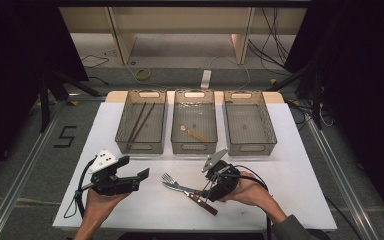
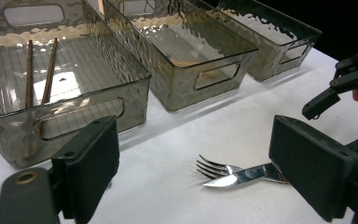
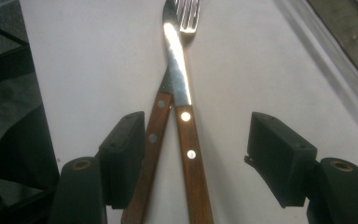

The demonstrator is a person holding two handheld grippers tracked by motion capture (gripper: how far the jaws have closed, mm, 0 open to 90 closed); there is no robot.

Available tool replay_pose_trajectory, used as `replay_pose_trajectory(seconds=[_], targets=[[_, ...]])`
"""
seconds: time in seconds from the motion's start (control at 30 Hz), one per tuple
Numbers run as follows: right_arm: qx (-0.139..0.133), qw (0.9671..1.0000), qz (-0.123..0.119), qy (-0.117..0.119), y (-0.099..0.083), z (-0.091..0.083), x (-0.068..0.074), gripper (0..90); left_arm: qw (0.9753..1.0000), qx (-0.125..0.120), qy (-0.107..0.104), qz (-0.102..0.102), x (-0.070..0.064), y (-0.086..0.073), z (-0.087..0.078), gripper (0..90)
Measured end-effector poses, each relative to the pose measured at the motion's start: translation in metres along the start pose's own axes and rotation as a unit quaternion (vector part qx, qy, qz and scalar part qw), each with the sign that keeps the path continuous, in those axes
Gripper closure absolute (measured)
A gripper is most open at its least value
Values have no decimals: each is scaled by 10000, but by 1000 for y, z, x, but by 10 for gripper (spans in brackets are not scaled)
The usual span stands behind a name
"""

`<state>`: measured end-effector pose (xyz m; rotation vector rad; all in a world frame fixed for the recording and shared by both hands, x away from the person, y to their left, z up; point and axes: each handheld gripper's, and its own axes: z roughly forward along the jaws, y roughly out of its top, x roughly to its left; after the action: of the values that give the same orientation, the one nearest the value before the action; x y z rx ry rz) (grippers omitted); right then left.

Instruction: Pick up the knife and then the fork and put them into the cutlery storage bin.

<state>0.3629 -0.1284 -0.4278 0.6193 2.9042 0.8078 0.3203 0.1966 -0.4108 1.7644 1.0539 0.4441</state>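
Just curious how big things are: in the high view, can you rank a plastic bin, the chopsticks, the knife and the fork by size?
1. Left bin
2. Chopsticks
3. Knife and fork: they cross with the right gripper over the handles, so I can't rank them.

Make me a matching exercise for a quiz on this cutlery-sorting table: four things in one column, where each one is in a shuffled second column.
Things:
1. chopsticks
2. wooden-handled spoon
3. fork and knife
4. right-hand bin

Places or states:
A. crossed on the table, between the open jaws of the right claw
B. holds nothing
C. in the left bin
D. in the middle bin

Pairs: 1-C, 2-D, 3-A, 4-B
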Motion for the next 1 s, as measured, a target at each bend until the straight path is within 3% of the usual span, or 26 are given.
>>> replay_pose_trajectory(seconds=[0.2,0.43,0.47,0.7,1.0], targets=[[292,9995,-59,-76,-1,6,-1,408,9998,-55,-135,-147,1,0,-1,157],[512,9986,31,-107,-3,20,0,466,9999,-45,-127,-83,0,0,0,157],[529,9985,-100,-93,-4,21,-1,481,9999,-44,-127,-83,0,0,0,157],[655,9978,-49,-105,-5,27,-1,575,9999,-47,-122,-78,0,0,-1,157],[901,9957,-188,-46,-5,32,0,665,9999,-51,-120,-74,0,0,0,157]])
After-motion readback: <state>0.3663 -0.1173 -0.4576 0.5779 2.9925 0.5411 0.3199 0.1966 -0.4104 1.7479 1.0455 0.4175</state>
